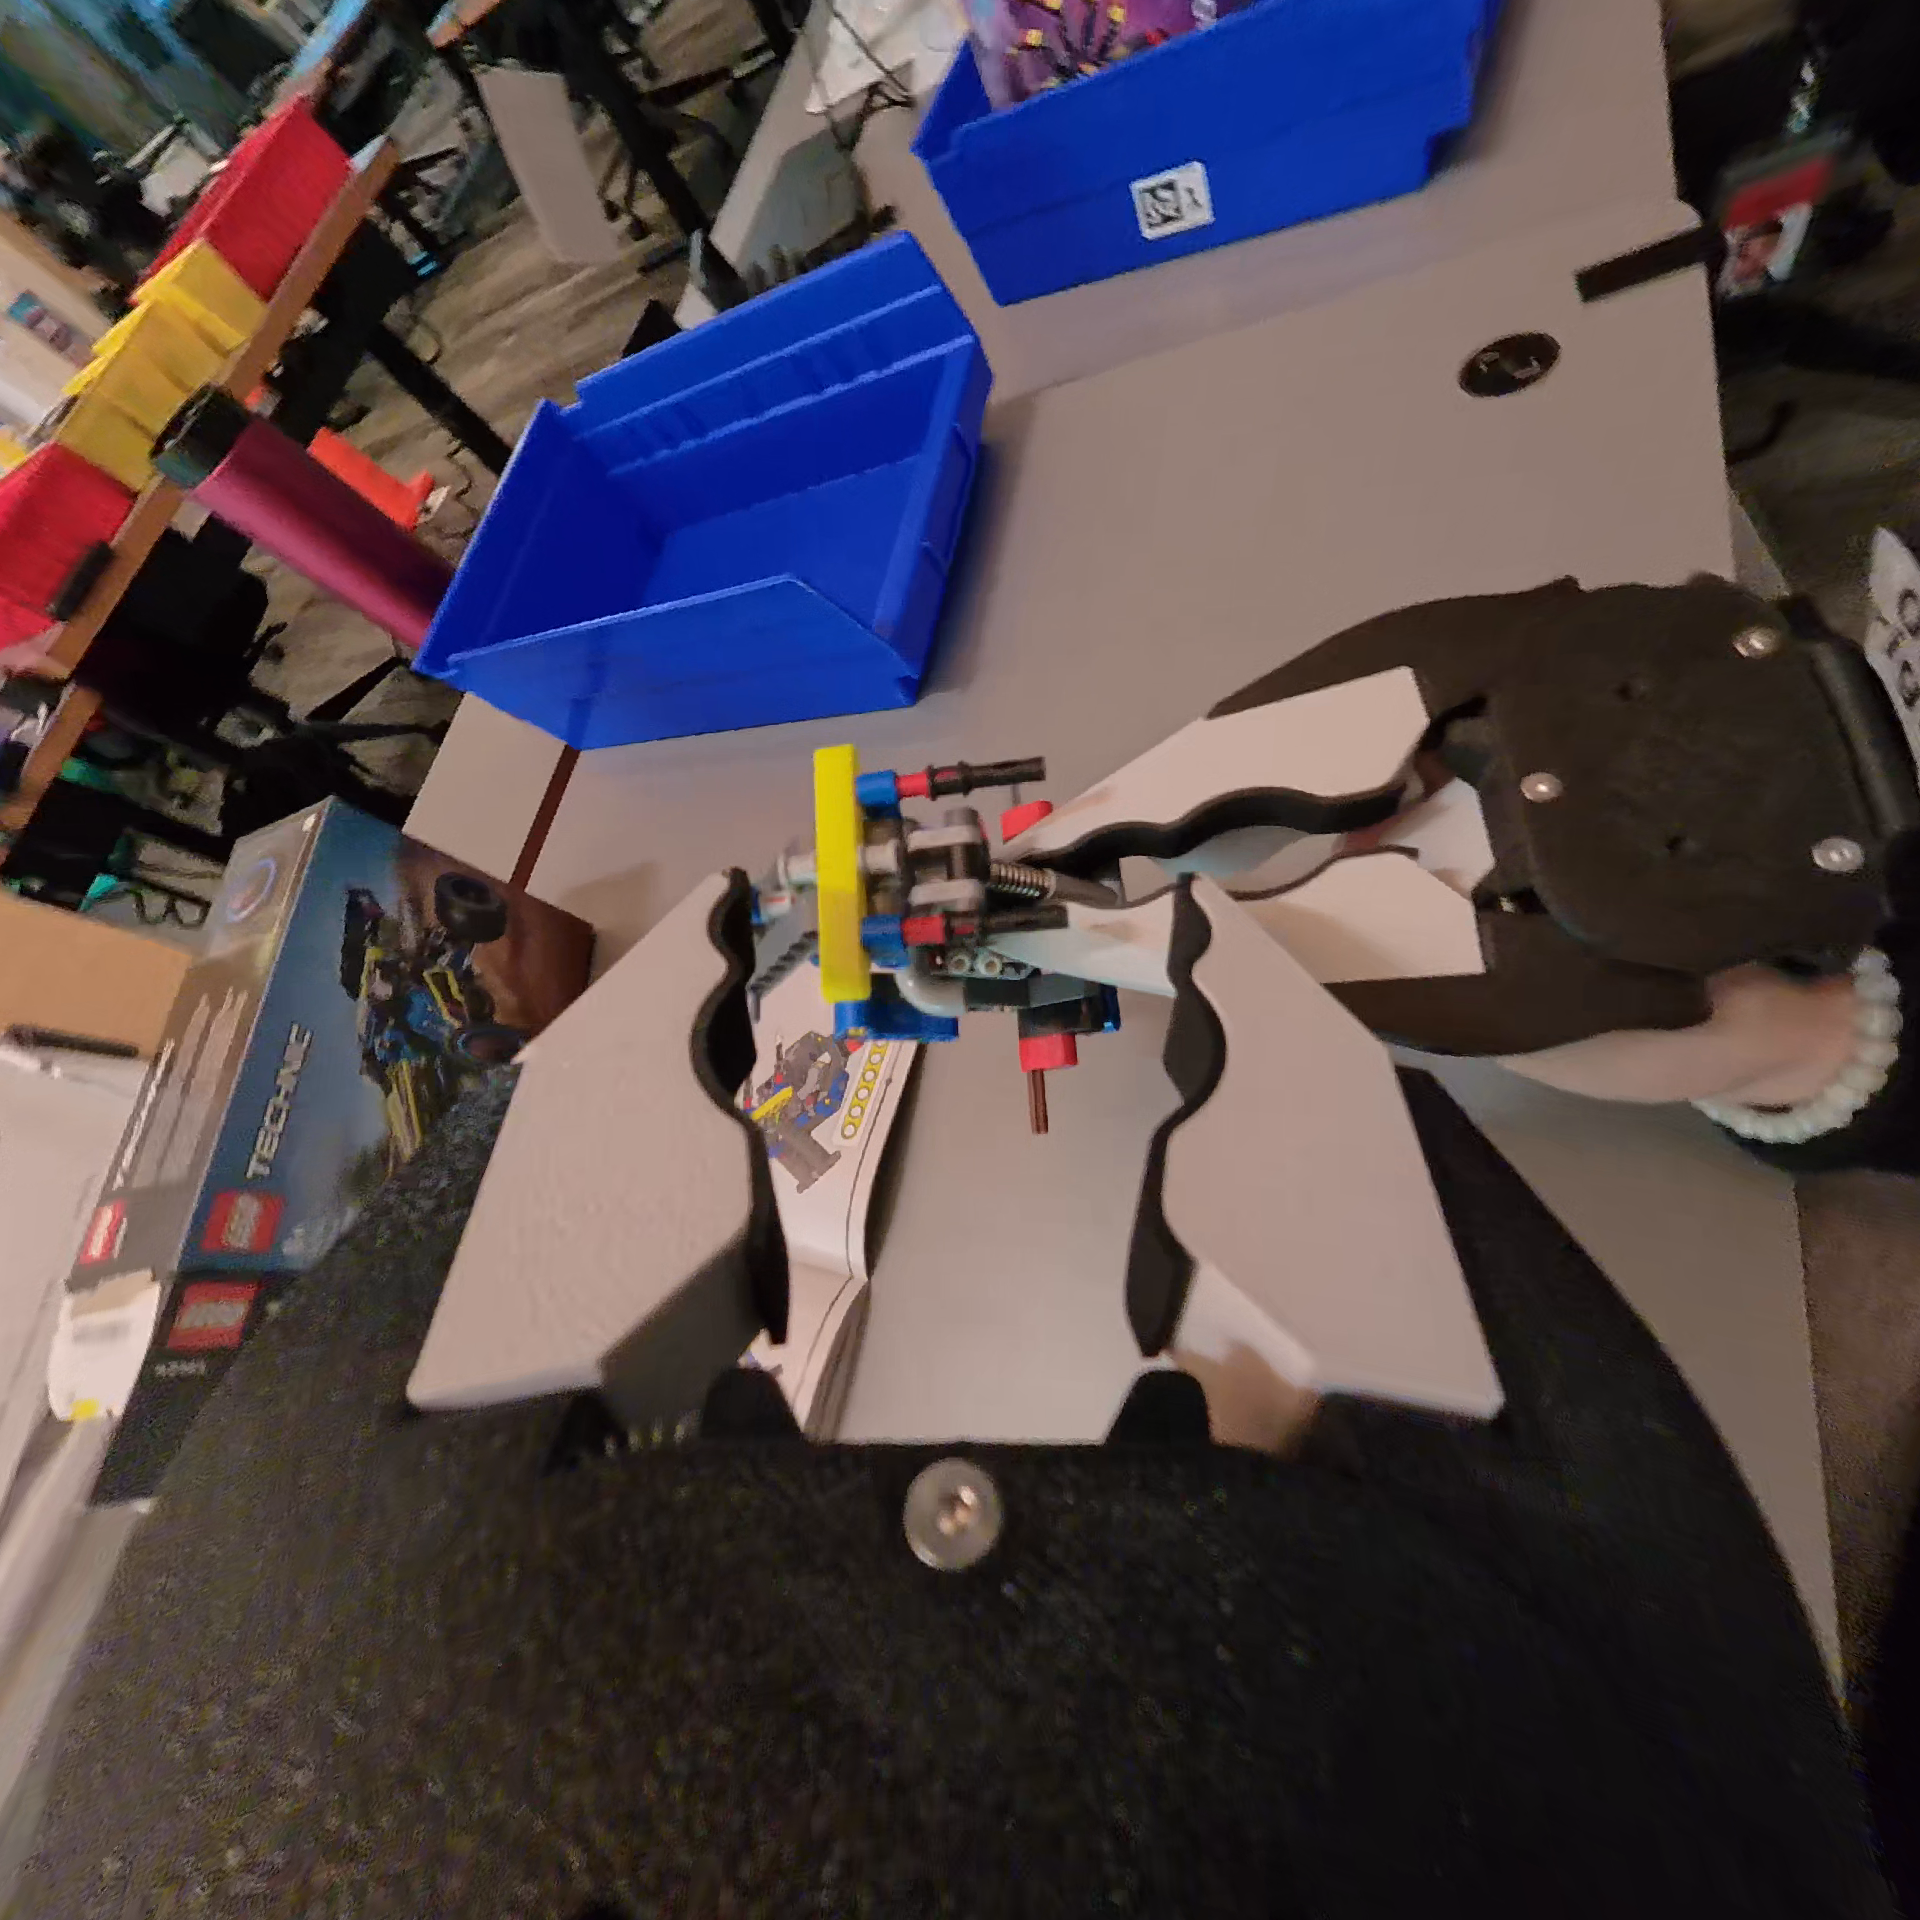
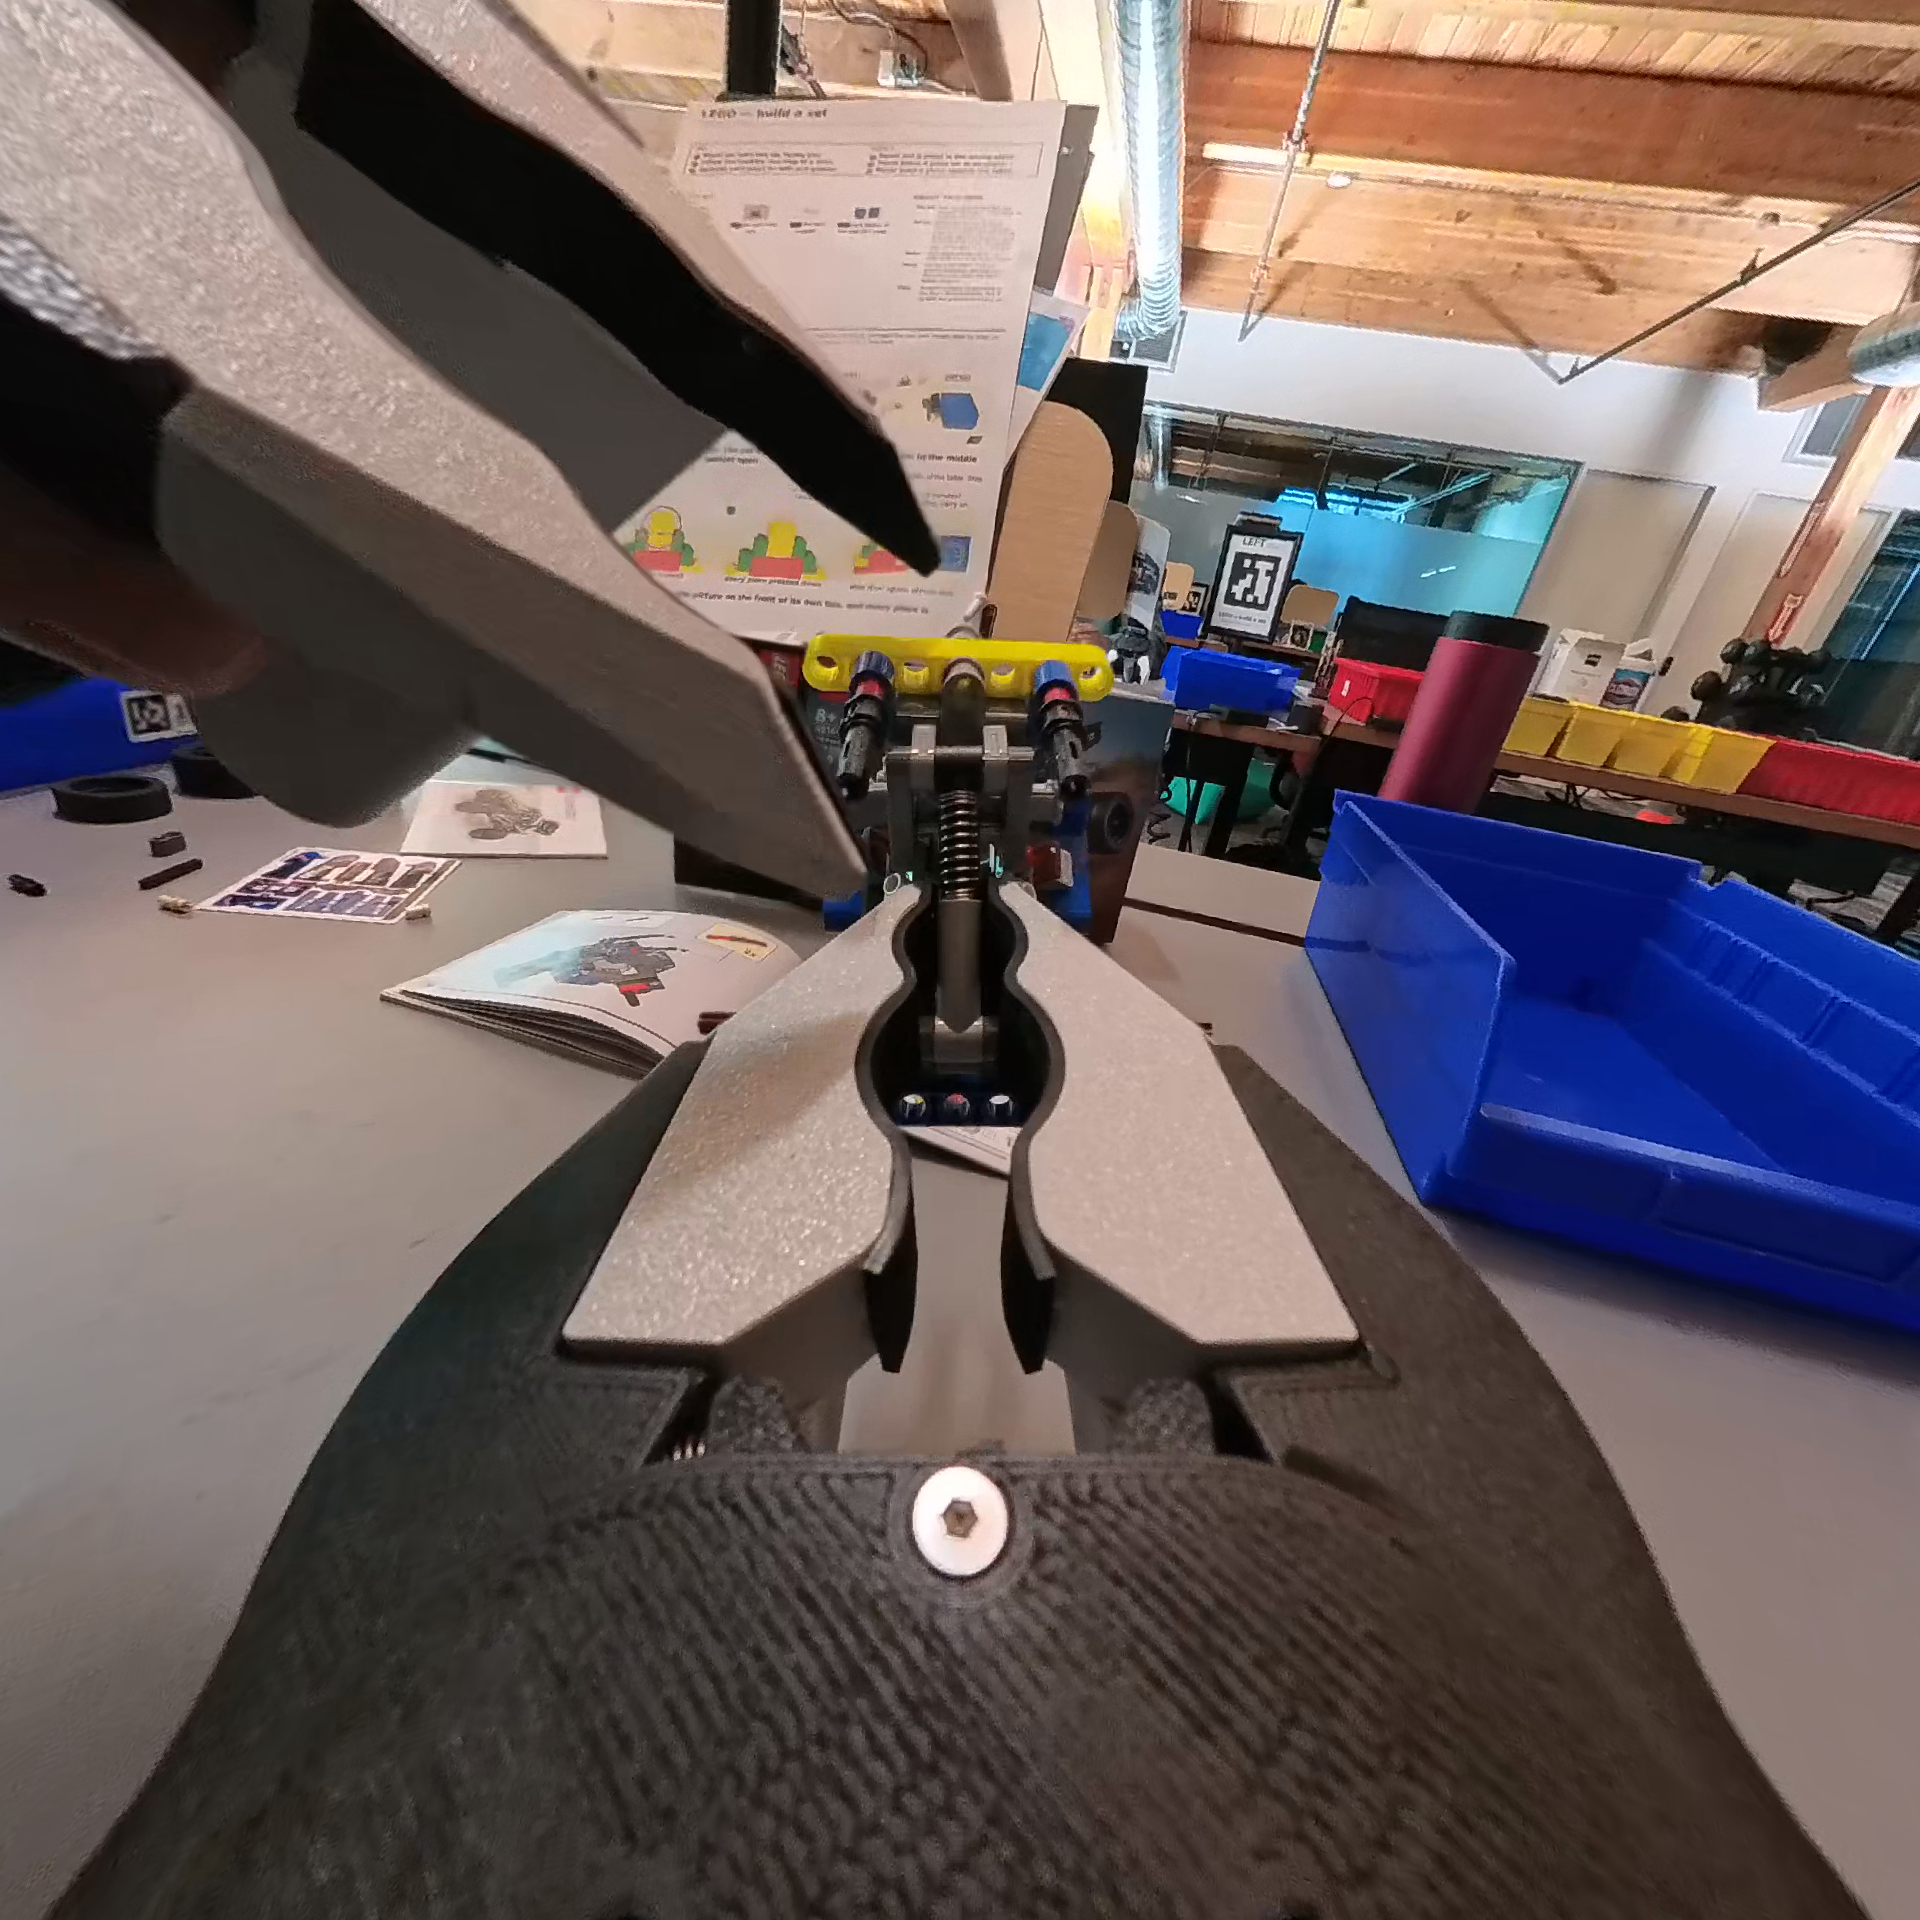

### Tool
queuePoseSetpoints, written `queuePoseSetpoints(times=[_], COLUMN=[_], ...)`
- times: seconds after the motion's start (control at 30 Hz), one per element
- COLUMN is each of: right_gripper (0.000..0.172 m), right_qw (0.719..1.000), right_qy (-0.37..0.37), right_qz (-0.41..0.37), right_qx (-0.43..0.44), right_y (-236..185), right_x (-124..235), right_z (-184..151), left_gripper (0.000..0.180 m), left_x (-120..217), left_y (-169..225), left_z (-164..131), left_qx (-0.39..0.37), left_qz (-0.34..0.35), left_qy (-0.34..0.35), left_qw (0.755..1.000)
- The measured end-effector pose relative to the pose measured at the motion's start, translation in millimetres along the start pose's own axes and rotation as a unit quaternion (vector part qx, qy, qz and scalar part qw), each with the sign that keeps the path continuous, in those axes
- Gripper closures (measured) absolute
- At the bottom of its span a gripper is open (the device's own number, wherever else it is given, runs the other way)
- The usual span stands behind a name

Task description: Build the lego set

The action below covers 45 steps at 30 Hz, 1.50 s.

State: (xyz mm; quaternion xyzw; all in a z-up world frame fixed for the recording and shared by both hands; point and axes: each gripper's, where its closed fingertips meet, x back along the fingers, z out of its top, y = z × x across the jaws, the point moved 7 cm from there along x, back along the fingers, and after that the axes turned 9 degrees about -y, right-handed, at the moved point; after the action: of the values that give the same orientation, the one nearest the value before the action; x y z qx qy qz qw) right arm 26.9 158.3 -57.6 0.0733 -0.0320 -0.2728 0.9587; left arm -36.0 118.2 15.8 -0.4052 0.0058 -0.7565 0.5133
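Brick assembly (image 1: 925, 914): a small build with a yellow beam (image 1: 840, 871), blue and red connectors and a coiled spring shaft (image 2: 956, 831); held above the counter (image 1: 1299, 499), at the tips of the right hand-held gripper and between the tips of the left one.
Right hand-held gripper (image 2: 956, 914): narrow, its two fingers pressed onto the dark shaft of the assembly just behind the spring.
Left hand-held gripper (image 1: 961, 935): wide; its fingers (image 1: 665, 1060) flank the assembly, and no pad is seen pressing on it.
Below the assembly: an open instruction booklet (image 2: 582, 982) lies on the counter, just under the left hand-held gripper's tips.
Left of the left hand-held gripper: a printed toy box (image 1: 312, 1029), near.
Ahead of it: an empty blue bin (image 1: 727, 551); a second blue bin (image 1: 1195, 145) farther off.
Risk: the grasp sits on one slim shaft, so the assembly may pivot or slip if pushed sideways; a hard squeeze from the left side may pop connectors loose.
Open room: bare counter lies ahead and to the right of the left hand-held gripper; the box and the bin wall hem in its left and front.
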Motion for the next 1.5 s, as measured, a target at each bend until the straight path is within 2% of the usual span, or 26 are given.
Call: queuePoseSetpoints(times=[0.17,0.63,1.3,1.5], right_gripper=[0.167,0.167,0.167,0.167], right_qw=[1.000,1.000,1.000,0.999], right_qy=[0.005,0.004,0.001,0.002], right_qz=[-0.002,-0.001,-0.009,-0.010], right_qx=[-0.009,0.020,0.030,0.036], right_y=[2,-4,-3,-3], right_x=[1,1,1,1], right_z=[1,1,0,0], left_gripper=[0.108,0.125,0.130,0.118], left_x=[-2,-7,-3,-1], left_y=[-2,-1,-2,0], left_z=[-9,-13,-10,-10], left_qx=[0.052,0.051,0.060,0.051], left_qz=[0.031,0.036,0.012,-0.002], left_qy=[0.007,-0.010,-0.035,-0.042], left_qw=[0.998,0.998,0.998,0.998])
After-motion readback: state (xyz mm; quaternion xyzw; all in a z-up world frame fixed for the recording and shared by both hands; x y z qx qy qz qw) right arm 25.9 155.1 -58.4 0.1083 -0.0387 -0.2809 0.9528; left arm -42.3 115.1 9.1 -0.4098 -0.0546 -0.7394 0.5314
